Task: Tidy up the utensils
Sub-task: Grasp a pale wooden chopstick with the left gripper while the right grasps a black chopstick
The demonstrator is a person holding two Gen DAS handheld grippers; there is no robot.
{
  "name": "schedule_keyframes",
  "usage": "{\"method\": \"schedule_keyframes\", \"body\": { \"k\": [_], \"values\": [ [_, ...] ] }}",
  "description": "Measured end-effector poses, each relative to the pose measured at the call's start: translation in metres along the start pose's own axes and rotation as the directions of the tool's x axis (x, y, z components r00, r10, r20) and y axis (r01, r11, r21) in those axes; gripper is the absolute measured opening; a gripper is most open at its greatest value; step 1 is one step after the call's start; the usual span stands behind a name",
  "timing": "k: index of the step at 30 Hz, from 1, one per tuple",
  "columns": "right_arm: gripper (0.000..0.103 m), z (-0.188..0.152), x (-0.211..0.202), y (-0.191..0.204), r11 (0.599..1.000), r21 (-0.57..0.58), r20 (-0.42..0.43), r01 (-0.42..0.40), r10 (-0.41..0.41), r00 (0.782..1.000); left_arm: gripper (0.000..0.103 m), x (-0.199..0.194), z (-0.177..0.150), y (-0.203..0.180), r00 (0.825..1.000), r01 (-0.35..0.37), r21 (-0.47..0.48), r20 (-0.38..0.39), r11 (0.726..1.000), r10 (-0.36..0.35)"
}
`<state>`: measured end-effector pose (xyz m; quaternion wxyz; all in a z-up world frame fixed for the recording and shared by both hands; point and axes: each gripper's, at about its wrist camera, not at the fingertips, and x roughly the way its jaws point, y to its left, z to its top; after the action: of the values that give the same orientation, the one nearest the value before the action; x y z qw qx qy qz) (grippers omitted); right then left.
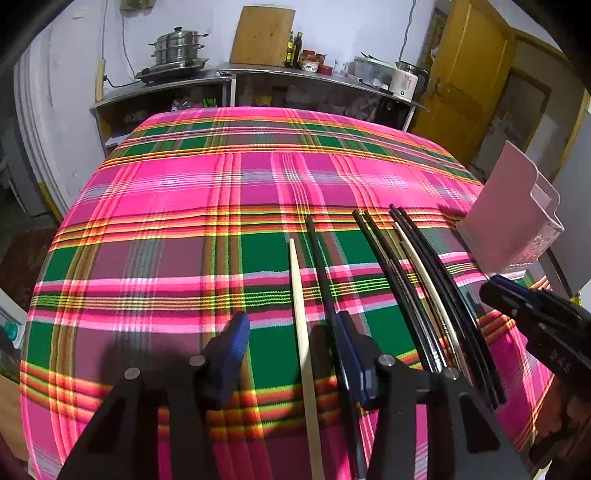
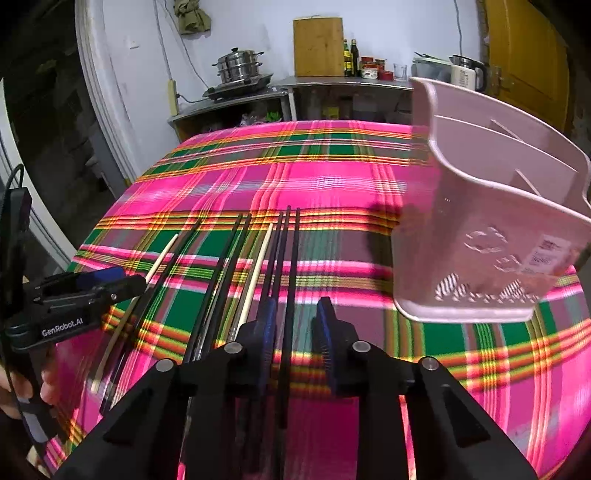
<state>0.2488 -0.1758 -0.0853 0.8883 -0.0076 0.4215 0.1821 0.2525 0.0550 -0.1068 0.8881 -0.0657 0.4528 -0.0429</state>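
Left wrist view: left tool [image 1: 291, 343] open astride pale chopstick [image 1: 301, 325]; right tool [image 2: 295, 317] open around black chopstick [image 2: 291, 266]

Behind the plaid tablecloth [image 1: 177, 206], at twelve o'clock: wooden cutting board [image 1: 262, 35] leaning on the wall. At eleven: stacked steel steamer pot [image 1: 179, 50]. At one to two: white kettle [image 1: 404, 84], yellow door [image 1: 461, 85].

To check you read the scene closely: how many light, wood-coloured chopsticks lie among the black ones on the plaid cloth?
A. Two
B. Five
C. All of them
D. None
A: one light chopstick lies between the left gripper's jaws, and a second light chopstick lies in the black bundle to its right; the rest are black.
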Motion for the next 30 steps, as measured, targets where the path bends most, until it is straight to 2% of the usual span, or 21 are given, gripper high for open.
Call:
{"method": "schedule_keyframes", "body": {
  "k": [3, 13, 25, 30],
  "values": [
    [0.019, 0.005, 0.010, 0.002, 1.000, -0.011, -0.013, 0.006, -0.006, 1.000, 0.040, 0.007, 0.002, 0.000, 1.000, -0.007, 0.006, -0.013, 1.000, 0.007],
    [0.016, 0.018, 0.036, 0.004, 0.999, -0.036, -0.054, 0.011, -0.013, 0.998, 0.030, 0.015, 0.008, 0.000, 0.999, -0.041, 0.043, -0.008, 0.998, 0.042],
    [0.015, 0.032, 0.056, 0.004, 0.998, -0.050, -0.093, 0.027, -0.032, 0.995, 0.029, 0.023, 0.021, 0.001, 0.999, -0.029, 0.034, -0.015, 0.999, 0.029],
    [0.015, 0.038, 0.063, 0.007, 0.997, -0.066, -0.099, 0.038, -0.044, 0.994, 0.029, 0.029, 0.025, -0.003, 0.999, -0.044, 0.070, -0.011, 0.997, 0.045]
  ]
}}
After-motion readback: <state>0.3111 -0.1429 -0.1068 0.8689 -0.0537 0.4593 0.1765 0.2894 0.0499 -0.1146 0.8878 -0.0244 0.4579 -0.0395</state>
